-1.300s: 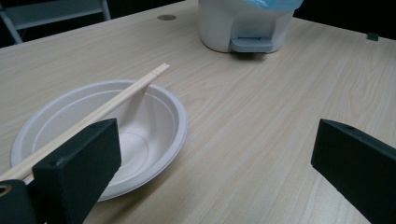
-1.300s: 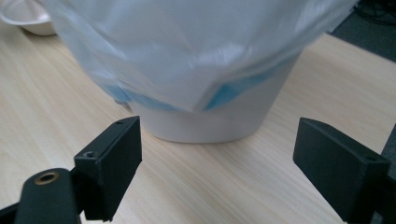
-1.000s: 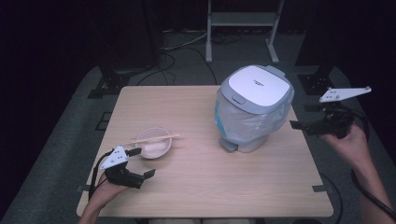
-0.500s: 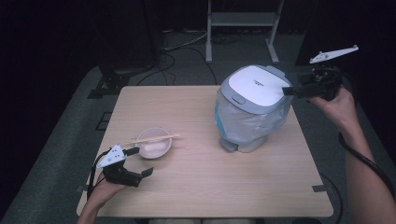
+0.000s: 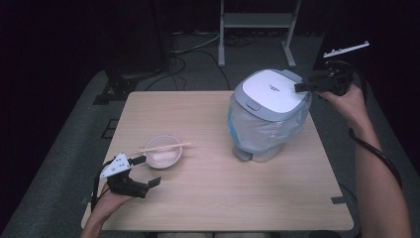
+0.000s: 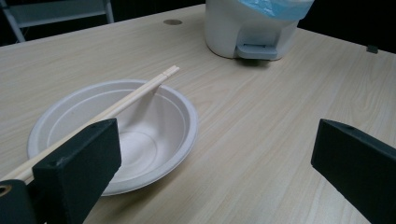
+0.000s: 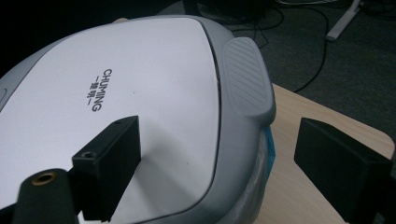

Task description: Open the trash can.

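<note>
Bin (image 5: 267,116) on the desk (image 5: 208,208), right gripper (image 5: 317,85) at its lid's rear edge, jaws open. Left gripper (image 5: 143,171) well away beside the bowl (image 5: 162,151), jaws open, empty.

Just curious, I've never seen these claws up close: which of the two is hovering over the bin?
The right claw: it hangs open above the lid of the bin. The left claw sits low beside the bowl with chopsticks.

Chopsticks (image 5: 163,147) across bowl (image 5: 162,152); bin (image 5: 267,115) to right, well apart.
</note>
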Available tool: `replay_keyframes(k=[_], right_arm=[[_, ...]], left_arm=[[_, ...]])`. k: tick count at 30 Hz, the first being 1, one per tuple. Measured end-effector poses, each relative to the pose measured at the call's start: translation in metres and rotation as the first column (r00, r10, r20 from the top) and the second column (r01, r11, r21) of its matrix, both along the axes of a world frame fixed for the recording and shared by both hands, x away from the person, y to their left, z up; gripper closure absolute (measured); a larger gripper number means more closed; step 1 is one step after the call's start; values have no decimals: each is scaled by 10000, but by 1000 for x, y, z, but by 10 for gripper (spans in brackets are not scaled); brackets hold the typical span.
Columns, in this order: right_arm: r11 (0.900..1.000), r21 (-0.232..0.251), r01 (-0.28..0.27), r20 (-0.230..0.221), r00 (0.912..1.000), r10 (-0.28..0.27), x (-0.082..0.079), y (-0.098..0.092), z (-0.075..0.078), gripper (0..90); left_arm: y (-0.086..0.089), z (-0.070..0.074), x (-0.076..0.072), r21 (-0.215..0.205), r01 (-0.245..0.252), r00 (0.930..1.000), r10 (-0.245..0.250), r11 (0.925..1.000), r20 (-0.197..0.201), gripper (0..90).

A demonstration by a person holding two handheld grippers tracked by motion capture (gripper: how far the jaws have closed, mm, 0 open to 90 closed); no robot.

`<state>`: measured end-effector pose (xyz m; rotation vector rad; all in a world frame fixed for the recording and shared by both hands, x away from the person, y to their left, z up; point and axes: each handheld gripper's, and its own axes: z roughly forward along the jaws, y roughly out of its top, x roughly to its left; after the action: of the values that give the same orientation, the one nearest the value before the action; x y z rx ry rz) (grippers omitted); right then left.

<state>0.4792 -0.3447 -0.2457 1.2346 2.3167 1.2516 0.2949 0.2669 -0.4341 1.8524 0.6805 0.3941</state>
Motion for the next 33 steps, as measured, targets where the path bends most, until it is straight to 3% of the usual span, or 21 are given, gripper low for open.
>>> replay_keyframes(k=[1, 8, 21, 26, 33], right_arm=[[9995, 302, -103, -177, 9998, 108, 3, 0, -2, 131], [9930, 1057, -531, -553, 9967, 592, 11, 0, -9, 118], [9889, 1121, -978, -254, 9945, 1012, 11, 13, -12, 118], [9812, 1042, -1624, -207, 9860, 1654, 13, 30, -11, 119], [9759, 1001, -1939, -179, 9803, 1966, 14, 43, -10, 119]], left_arm=[[-1, 0, 0, 7, 21, 10000, -21, 10000, 22, 8], [-2, 0, 1, -30, 85, 10000, -85, 10000, 0, 8], [2, 2, 0, -132, 13, 10000, -12, 9999, 34, 8], [4, 4, -2, -144, -23, 10000, 24, 9999, 75, 8], [6, 4, -2, -142, -54, 9999, 55, 9999, 95, 8]])
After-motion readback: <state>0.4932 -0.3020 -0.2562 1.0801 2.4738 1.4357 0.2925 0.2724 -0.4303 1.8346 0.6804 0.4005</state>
